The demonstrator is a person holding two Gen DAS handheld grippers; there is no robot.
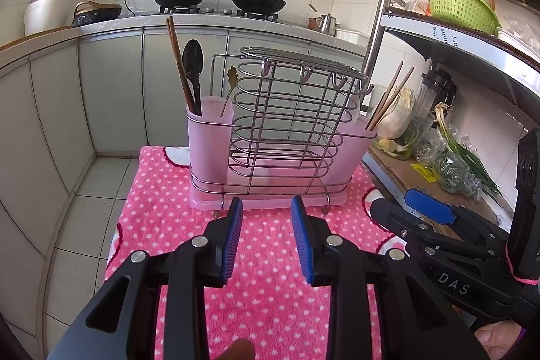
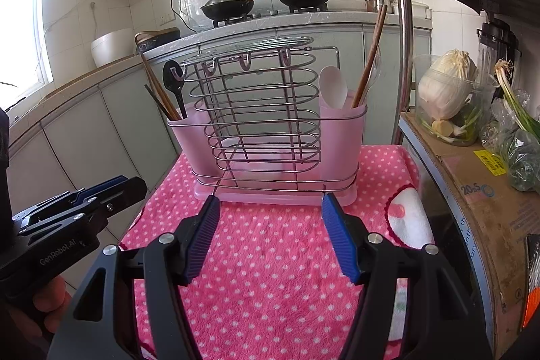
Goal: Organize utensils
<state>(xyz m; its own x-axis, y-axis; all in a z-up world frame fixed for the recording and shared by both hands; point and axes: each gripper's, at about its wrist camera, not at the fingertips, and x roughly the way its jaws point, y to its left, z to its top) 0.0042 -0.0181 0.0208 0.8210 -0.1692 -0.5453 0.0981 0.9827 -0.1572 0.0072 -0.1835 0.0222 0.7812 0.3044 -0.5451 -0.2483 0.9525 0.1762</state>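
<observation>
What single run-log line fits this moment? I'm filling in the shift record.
left gripper: open, empty | right gripper: open, empty | pink plastic utensil holder with wire rack: on pink polka-dot towel, ahead | black spoon: left cup

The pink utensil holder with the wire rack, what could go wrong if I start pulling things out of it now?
1. The tall brown chopsticks lean against the black spoon in one pink plastic cup; lifting one may drag the other.
2. The pink utensil holder stands on a soft pink polka-dot towel, so a sideways tug could tip it.
3. The left gripper and right gripper sit close together and might collide.
</observation>
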